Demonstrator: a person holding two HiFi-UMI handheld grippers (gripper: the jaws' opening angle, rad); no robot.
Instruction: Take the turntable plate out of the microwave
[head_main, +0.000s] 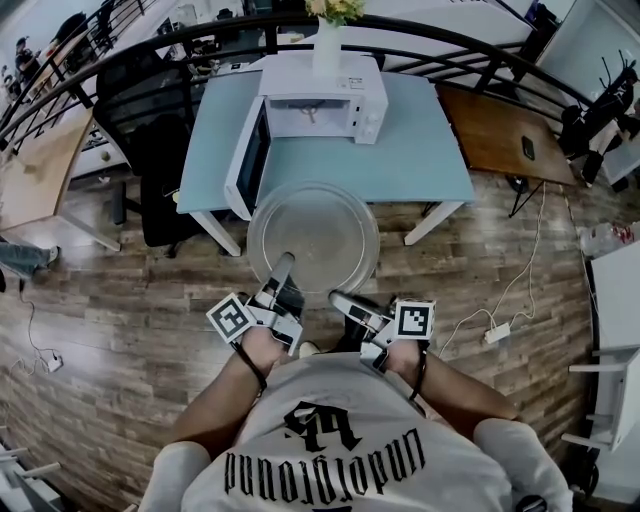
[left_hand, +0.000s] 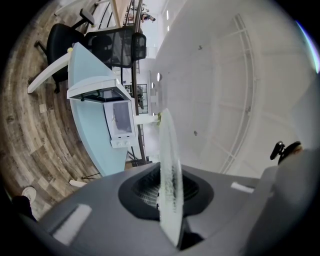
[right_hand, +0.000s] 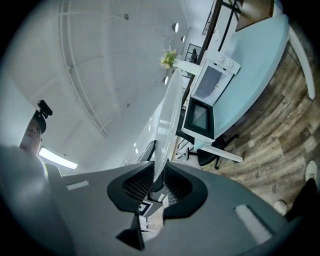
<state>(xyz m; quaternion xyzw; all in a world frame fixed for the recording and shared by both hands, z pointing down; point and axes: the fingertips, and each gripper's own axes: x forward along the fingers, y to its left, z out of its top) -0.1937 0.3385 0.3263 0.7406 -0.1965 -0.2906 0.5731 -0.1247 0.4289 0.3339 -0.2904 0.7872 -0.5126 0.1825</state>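
Turntable plate (head_main: 313, 230) in left gripper (head_main: 283, 262) and right gripper (head_main: 336, 297) (outside the microwave (head_main: 330, 95))

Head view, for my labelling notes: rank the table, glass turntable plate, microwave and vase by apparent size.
Largest: table
Next, unranked: glass turntable plate and microwave look alike; the plate is nearer the camera
Smallest: vase

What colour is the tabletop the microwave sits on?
Pale blue. The tabletop shows best in the head view.
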